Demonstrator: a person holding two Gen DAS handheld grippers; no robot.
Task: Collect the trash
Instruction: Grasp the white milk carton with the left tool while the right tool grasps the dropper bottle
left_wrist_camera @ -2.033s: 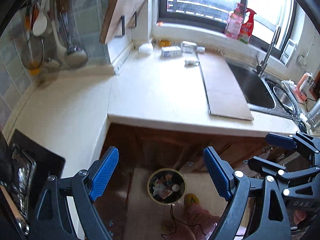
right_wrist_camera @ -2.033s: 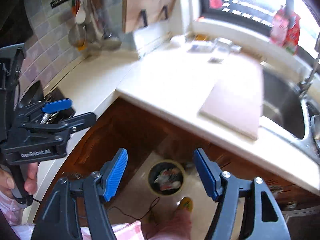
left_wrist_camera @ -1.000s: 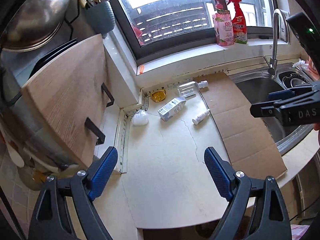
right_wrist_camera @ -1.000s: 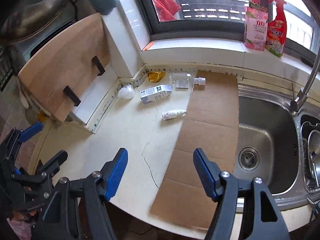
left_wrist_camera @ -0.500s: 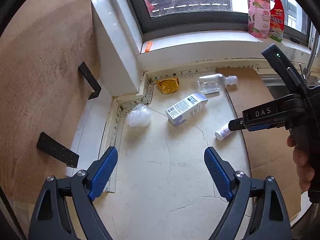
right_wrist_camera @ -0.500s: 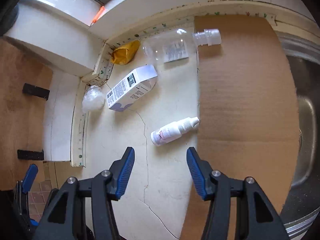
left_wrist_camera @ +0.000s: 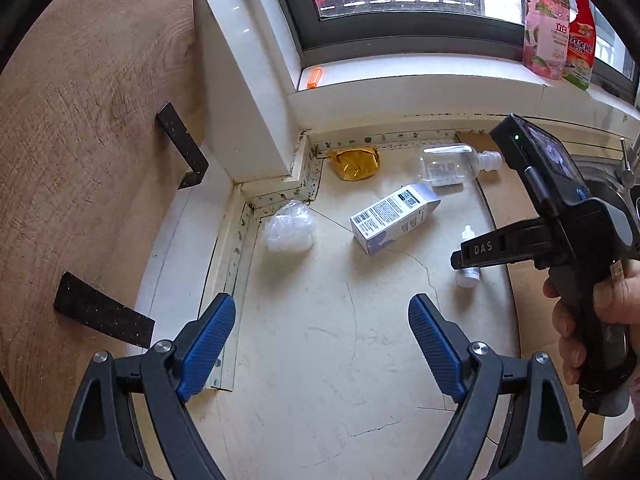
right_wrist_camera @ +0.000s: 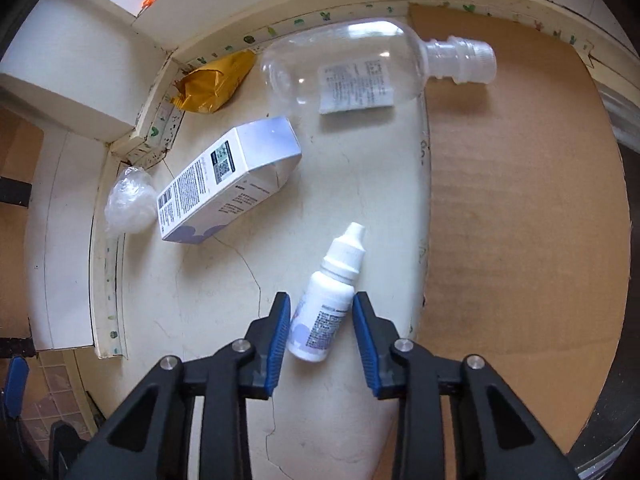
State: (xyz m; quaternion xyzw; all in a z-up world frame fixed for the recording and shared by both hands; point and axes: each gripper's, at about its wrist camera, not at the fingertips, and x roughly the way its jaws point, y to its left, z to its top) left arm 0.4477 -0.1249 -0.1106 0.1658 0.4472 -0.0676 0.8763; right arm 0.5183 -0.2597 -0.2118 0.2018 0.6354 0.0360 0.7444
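Cream worktop (left_wrist_camera: 328, 360) with hairline cracks runs under a window, a wooden cupboard door (left_wrist_camera: 80, 160) with black handles at the left and a flat sheet of cardboard (right_wrist_camera: 520, 220) laid over its right part. Trash is scattered at the far corner: a crumpled yellow wrapper (right_wrist_camera: 212, 84) against the wall trim, a ball of clear plastic film (right_wrist_camera: 128, 204) by the corner post, a white-and-lilac carton (right_wrist_camera: 228, 180) lying on its side, and an empty clear plastic bottle (right_wrist_camera: 344, 68) on its side with its cap over the cardboard edge. Nearer lies a small white dropper bottle (right_wrist_camera: 328, 300), nozzle pointing far, just beside the cardboard's left edge.

The right gripper (right_wrist_camera: 322, 320) is low over the worktop with its jaws narrowed to either side of the dropper bottle's body; the blue pads (right_wrist_camera: 280, 332) stand just beside the bottle, and whether they touch it cannot be told. From the left wrist view the right gripper (left_wrist_camera: 464, 258) covers part of the dropper bottle (left_wrist_camera: 467, 256), with the person's hand (left_wrist_camera: 596, 320) on its grip.

The left gripper (left_wrist_camera: 322, 344) hangs above bare worktop, jaws spread wide, holding nothing, well apart from the trash. Two spray bottles (left_wrist_camera: 556, 28) stand on the windowsill.
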